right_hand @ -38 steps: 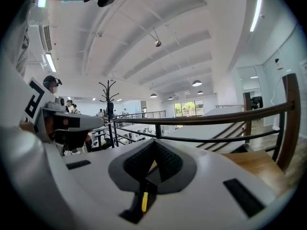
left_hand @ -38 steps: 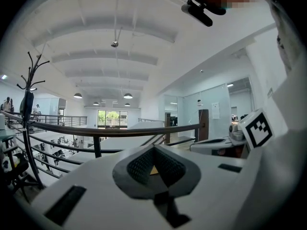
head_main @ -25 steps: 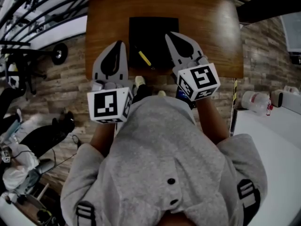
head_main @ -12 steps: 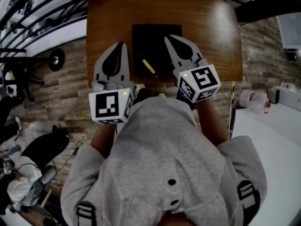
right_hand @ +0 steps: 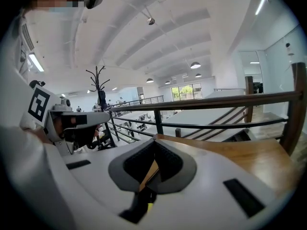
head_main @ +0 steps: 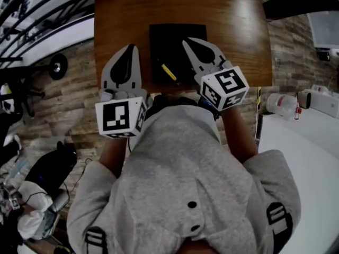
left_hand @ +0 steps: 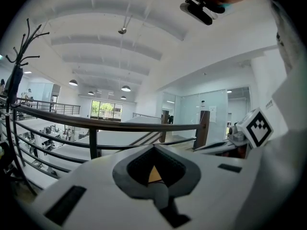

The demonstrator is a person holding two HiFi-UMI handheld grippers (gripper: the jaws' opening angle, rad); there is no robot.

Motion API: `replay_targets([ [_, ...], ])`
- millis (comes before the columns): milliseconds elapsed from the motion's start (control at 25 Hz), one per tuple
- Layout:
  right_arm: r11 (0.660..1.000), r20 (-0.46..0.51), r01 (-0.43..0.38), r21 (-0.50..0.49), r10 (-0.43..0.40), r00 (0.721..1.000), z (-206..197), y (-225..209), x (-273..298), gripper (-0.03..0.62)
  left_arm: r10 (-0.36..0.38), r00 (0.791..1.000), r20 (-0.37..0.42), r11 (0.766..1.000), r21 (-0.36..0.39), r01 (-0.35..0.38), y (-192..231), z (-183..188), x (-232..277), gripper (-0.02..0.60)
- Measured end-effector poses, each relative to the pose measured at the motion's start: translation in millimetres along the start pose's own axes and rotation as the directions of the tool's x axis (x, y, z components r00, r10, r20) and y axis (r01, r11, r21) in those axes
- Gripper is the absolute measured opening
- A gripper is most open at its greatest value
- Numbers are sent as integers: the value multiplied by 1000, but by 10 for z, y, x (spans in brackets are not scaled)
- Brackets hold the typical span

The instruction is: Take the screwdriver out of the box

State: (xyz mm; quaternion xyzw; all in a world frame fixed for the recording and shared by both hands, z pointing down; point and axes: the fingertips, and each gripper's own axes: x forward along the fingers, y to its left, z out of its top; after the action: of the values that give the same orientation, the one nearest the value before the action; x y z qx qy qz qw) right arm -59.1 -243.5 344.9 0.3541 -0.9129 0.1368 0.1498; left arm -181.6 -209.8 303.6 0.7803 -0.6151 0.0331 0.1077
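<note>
The slim yellow-handled screwdriver (head_main: 169, 72) lies flat inside the shallow black square box (head_main: 169, 36), in its near part. Its long axis runs on a diagonal from far-left to near-right. Which end is the tip cannot be made out. The box sits on the brown wooden table (head_main: 238, 25), towards the near edge and about midway across.

The left gripper (head_main: 131, 47) is held out over the near left part of the table, just left of the box, and points away from the person. Its own view shows the two jaws met at the tips (left_hand: 153, 147), with nothing between them.

The right gripper (head_main: 186, 40) reaches out over the right half of the box, angled slightly leftward and dipped a little towards it. The screwdriver lies just to its left. Its jaws are likewise pressed together and empty (right_hand: 154, 142). Both forearms extend forward from the person's grey top (head_main: 185, 157), with the marker cubes nearest the body.
</note>
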Motion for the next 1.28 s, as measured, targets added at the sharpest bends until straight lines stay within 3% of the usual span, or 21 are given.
replay_targets([
  [560, 995, -147, -102, 3, 101, 984, -363, -30, 53, 15, 20, 1000, -9, 1000, -7, -20, -137, -6, 99, 12],
  [720, 987, -213, -161, 8, 159, 964, -537, -81, 128, 95, 42, 999, -25, 999, -12, -43, -158, -57, 164, 12],
  [1040, 971, -323, -239, 29, 235, 917, -878, -77, 272, 140, 69, 997, -45, 997, -17, -70, -144, -108, 264, 12],
  [1280, 969, -408, -246, 15, 231, 883, -1196, -92, 357, 140, 85, 994, -72, 996, -20, -86, -125, -195, 281, 12],
])
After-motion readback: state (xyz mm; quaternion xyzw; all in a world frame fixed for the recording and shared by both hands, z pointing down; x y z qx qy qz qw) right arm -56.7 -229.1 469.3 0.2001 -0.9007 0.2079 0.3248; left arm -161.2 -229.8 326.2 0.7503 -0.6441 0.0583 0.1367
